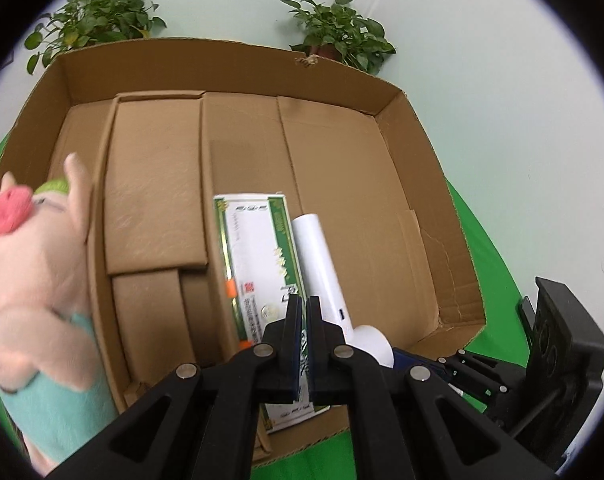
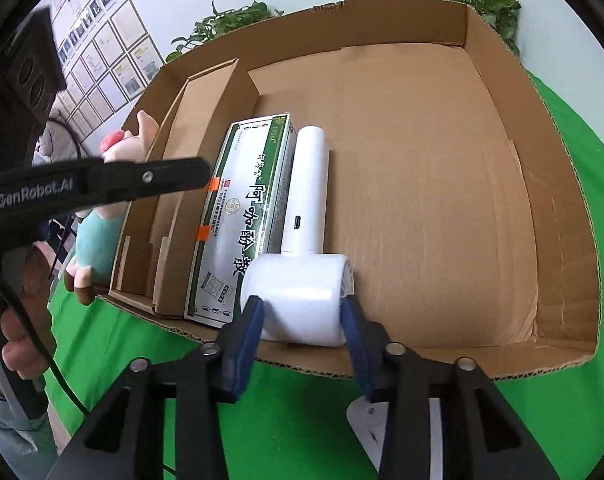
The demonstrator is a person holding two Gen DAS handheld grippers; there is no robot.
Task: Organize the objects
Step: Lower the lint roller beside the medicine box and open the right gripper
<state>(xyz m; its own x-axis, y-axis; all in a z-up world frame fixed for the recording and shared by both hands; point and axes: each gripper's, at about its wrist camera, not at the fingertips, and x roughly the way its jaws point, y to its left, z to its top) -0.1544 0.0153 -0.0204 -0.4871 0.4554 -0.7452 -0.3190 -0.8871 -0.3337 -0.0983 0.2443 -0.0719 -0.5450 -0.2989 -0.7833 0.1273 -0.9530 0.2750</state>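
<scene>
A large open cardboard box [image 1: 421,184] [image 2: 501,184] sits on a green cloth. Inside lie a green-and-white medicine box [image 1: 258,256] [image 2: 242,216] and, touching its right side, a white handheld fan [image 1: 319,264] [image 2: 302,248]. My left gripper [image 1: 305,344] is shut and hovers over the near end of the medicine box; nothing shows between its fingers. My right gripper [image 2: 302,320] has its blue pads on both sides of the fan's round head. A pink plush pig [image 1: 34,280] [image 2: 106,216] leans outside the box's left wall.
Two potted plants [image 1: 94,20] [image 1: 337,36] stand behind the box against a pale wall. Folded cardboard inserts [image 1: 154,200] [image 2: 190,184] fill the box's left part. The right gripper's body [image 1: 541,360] shows at the box's front right corner.
</scene>
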